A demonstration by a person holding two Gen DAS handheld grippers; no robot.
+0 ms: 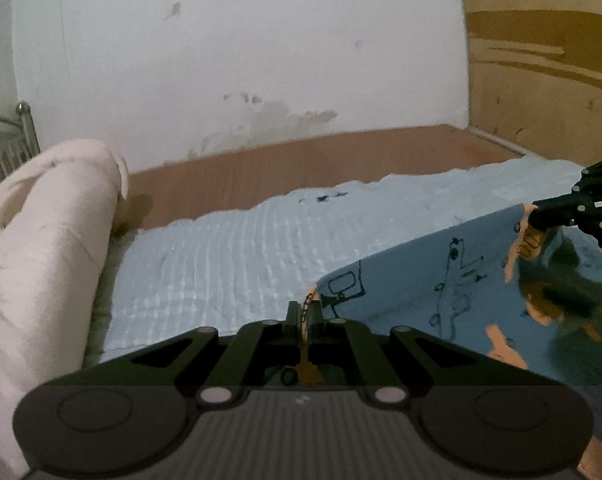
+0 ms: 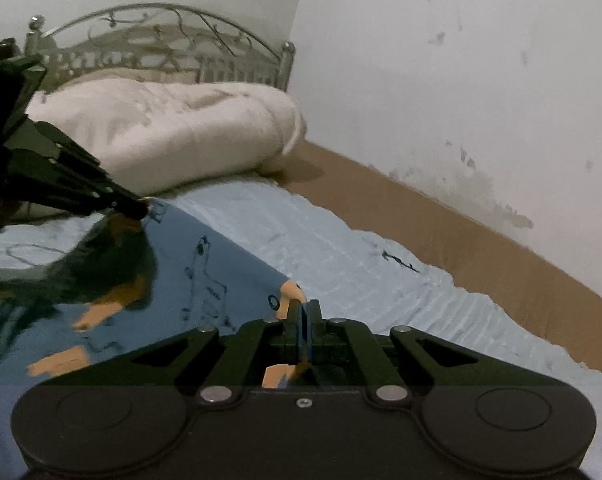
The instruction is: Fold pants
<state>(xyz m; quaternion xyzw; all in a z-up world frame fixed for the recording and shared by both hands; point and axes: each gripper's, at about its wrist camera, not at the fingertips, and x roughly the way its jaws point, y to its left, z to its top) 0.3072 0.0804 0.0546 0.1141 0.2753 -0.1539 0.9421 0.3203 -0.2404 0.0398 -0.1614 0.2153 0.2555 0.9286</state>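
Pale blue bedsheet (image 1: 229,256) spread ahead of both grippers. White duvet (image 2: 173,128) beyond left gripper. Blue printed pants (image 1: 421,280) stretched between grippers, lifted off sheet. Left gripper (image 1: 304,312) clamped on one pants corner; right gripper (image 2: 303,312) clamped on other.

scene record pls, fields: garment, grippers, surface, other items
garment: blue pants with orange and black print, one edge lifted off the bed and stretched between both grippers
left gripper: shut on the pants edge
right gripper: shut on the pants edge
surface: light blue bedsheet over a brown mattress
other items: rolled pink blanket by a metal headboard; stained white wall
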